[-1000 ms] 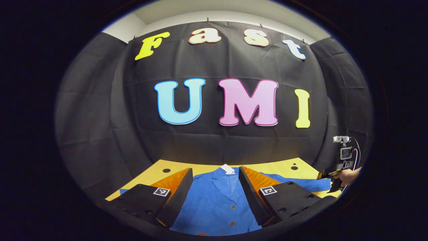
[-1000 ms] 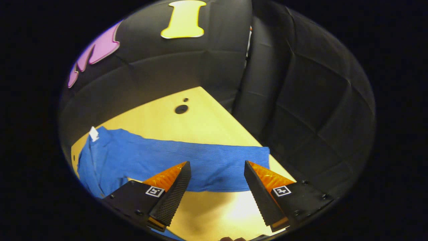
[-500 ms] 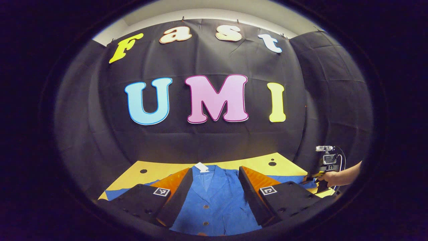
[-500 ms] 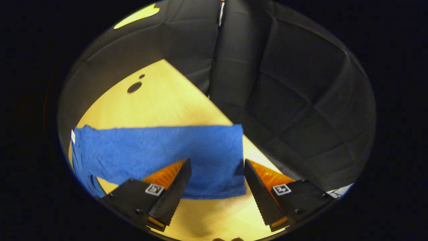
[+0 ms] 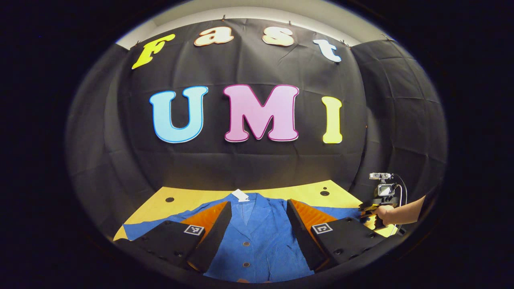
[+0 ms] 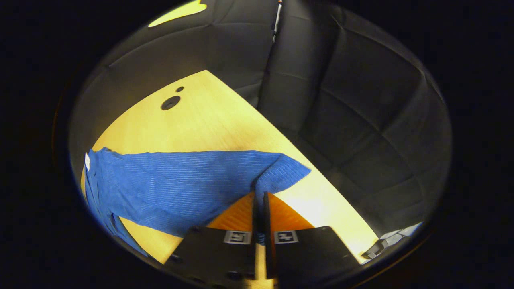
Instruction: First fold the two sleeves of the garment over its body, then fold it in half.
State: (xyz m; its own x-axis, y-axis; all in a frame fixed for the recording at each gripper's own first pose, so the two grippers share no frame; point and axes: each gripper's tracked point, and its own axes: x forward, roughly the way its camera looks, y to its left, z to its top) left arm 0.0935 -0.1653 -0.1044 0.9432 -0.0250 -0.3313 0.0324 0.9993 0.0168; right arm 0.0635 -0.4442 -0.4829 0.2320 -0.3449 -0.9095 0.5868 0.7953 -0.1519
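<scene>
Right tool pinching sleeve cuff

I see the blue garment [image 5: 257, 237] flat on the yellow bench [image 5: 305, 192], collar toward the black wall at frame centre. Its sleeve [image 6: 180, 180] runs left to right. Right tool [image 6: 260, 196] pressed onto the cuff; left tool [image 5: 259, 208] spread above the buttons.

Garment [image 5: 257, 237]: blue cloth, matt, fine ribbed weave w/ horizontal lines clear on right sleeve [image 6: 180, 180]; small dark buttons down front. White tag [image 5: 240, 195] at collar, paper or fabric, can't tell. Table [image 6: 209, 124]: yellow-tan, wood-like, smooth, slight sheen near right gripper [image 6: 260, 200]. Booth wall [image 5: 257, 160]: black cloth, matt, creased. Left gripper [image 5: 259, 212]: matt bodies, hard plastic by look; finger [image 5: 215, 235] inner face rough, fine-toothed texture.
</scene>
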